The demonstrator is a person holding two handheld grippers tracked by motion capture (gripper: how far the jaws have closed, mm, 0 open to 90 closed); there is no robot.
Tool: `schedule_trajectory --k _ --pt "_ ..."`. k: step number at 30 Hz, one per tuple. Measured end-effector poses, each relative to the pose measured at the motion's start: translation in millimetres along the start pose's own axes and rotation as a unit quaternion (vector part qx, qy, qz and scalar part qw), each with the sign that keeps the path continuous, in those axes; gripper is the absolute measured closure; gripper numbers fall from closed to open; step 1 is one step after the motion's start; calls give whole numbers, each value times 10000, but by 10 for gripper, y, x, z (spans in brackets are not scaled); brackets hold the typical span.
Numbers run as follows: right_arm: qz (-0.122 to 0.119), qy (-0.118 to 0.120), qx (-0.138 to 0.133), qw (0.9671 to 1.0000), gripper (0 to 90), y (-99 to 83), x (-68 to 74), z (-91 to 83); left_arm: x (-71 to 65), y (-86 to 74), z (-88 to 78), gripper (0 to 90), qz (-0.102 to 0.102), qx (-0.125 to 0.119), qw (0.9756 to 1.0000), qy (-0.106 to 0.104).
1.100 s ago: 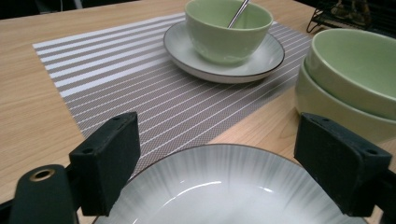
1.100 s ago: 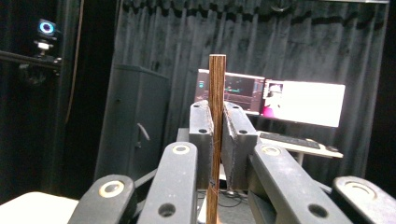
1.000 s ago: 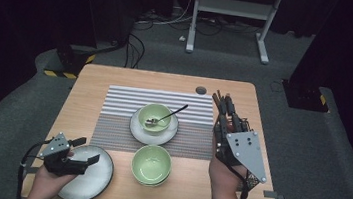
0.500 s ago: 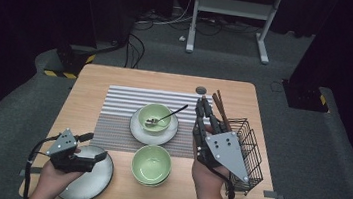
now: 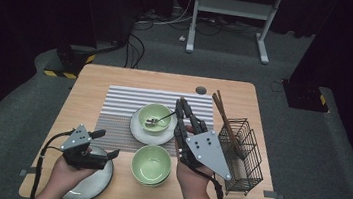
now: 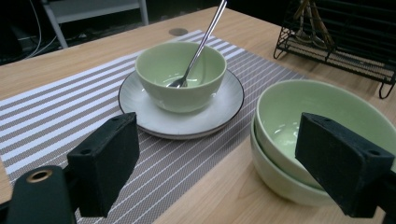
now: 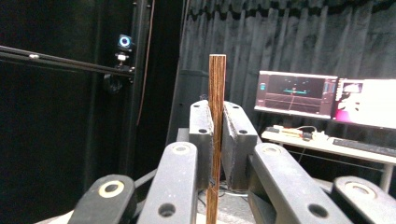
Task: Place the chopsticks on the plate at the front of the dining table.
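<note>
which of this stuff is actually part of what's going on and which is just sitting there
In the job:
chopstick, clamped in the right tongs
wire basket holding the other chopsticks
likely the grey plate under the open left tongs

Lying about:
green bowl with spoon on its saucer
stacked bowls
striped mat

**Table setting and dim room around it**

A wooden table carries a grey striped placemat. On the mat, a green bowl holding a metal spoon sits on a white saucer. Two stacked green bowls stand just beside the mat. A grey plate lies at the near left corner. Behind the table, cables trail across the floor, and lit monitors glow on a desk.
</note>
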State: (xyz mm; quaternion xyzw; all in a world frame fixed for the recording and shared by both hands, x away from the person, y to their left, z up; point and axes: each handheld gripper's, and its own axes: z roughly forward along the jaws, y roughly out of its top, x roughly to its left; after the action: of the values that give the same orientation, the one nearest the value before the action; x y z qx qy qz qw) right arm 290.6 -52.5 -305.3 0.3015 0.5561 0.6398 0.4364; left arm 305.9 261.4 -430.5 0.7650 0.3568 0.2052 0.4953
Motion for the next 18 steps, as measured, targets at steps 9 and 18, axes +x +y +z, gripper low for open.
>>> schedule_trajectory --k 9,18 --pt "60 212 81 9997 833 -57 127 74 -59 56 117 159 -48 -78 10000 -26" --pt "102 399 136 9991 833 -99 251 138 -108 77 252 192 -72 -98 9999 -63"
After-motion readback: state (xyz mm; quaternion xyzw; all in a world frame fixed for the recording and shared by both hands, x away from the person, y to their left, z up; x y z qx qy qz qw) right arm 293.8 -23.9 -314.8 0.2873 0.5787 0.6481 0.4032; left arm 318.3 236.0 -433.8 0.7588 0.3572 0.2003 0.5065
